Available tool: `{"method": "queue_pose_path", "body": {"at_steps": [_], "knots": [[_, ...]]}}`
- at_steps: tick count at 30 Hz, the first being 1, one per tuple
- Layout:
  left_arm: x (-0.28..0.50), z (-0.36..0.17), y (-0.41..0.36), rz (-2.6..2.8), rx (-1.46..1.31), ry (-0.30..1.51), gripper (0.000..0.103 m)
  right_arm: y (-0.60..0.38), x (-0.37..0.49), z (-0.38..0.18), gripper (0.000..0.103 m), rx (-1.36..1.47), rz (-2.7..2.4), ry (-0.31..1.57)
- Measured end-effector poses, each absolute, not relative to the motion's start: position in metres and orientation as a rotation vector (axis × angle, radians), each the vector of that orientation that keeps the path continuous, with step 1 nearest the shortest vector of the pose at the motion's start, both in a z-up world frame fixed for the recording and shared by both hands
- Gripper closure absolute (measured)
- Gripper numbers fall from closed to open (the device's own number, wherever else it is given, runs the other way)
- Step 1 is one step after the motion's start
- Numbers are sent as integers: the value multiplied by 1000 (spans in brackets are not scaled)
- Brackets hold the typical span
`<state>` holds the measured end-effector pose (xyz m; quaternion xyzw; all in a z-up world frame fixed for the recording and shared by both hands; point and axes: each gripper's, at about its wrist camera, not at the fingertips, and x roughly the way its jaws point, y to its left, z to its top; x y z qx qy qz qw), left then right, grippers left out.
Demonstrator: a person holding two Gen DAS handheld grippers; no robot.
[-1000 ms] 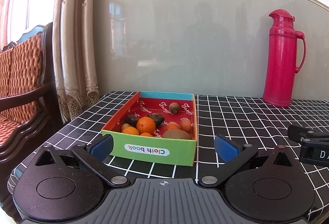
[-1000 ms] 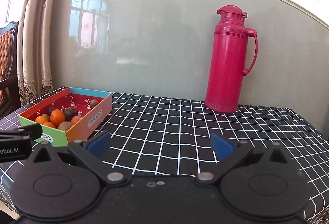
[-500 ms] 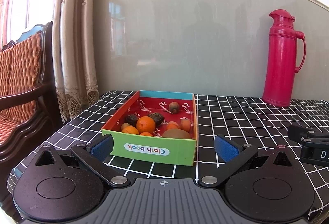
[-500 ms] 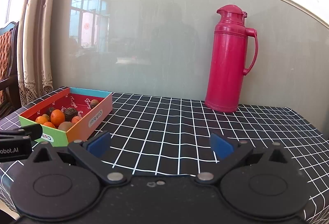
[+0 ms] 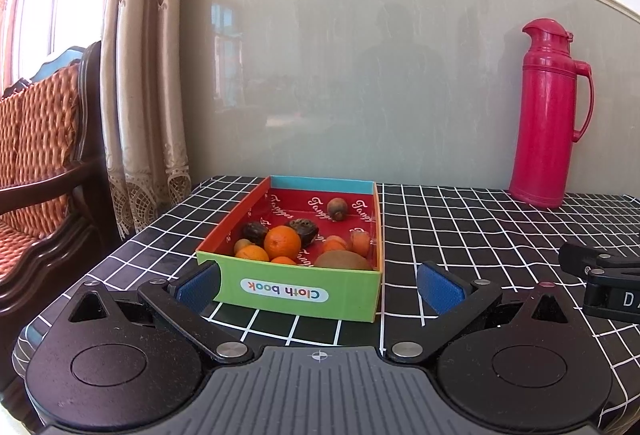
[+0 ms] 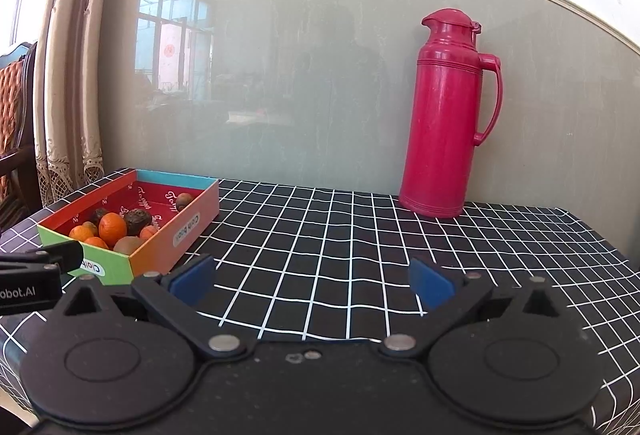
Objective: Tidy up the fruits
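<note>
A shallow colourful cardboard box [image 5: 298, 291] with a green "Cloth book" front holds several fruits: an orange [image 5: 282, 244], smaller orange fruits, dark round fruits and a brown kiwi [image 5: 343, 261]. It also shows at the left of the right wrist view [image 6: 160, 239]. My left gripper [image 5: 318, 285] is open and empty, just in front of the box. My right gripper [image 6: 312, 277] is open and empty, over the checked cloth to the right of the box.
A tall red thermos [image 6: 448, 115] stands at the back by the glossy wall panel. The table has a black cloth with white grid lines [image 6: 340, 235]. A curtain [image 5: 140, 75] and a wooden chair [image 5: 40, 155] are left of the table.
</note>
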<state>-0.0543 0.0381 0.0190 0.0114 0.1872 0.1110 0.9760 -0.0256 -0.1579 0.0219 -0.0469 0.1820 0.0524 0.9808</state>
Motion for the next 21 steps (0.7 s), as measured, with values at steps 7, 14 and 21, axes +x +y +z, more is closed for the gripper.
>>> {"method": "queue_pose_path", "body": {"at_steps": [7, 14, 21], "knots": [[-54, 19, 39, 223, 20, 375, 0, -158, -25, 22, 0, -94, 106, 366], [-55, 19, 39, 219, 18, 367, 0, -158, -25, 22, 0, -94, 105, 366], [-58, 18, 44, 190, -30, 348, 0, -158, -25, 22, 0, -94, 107, 367]]}}
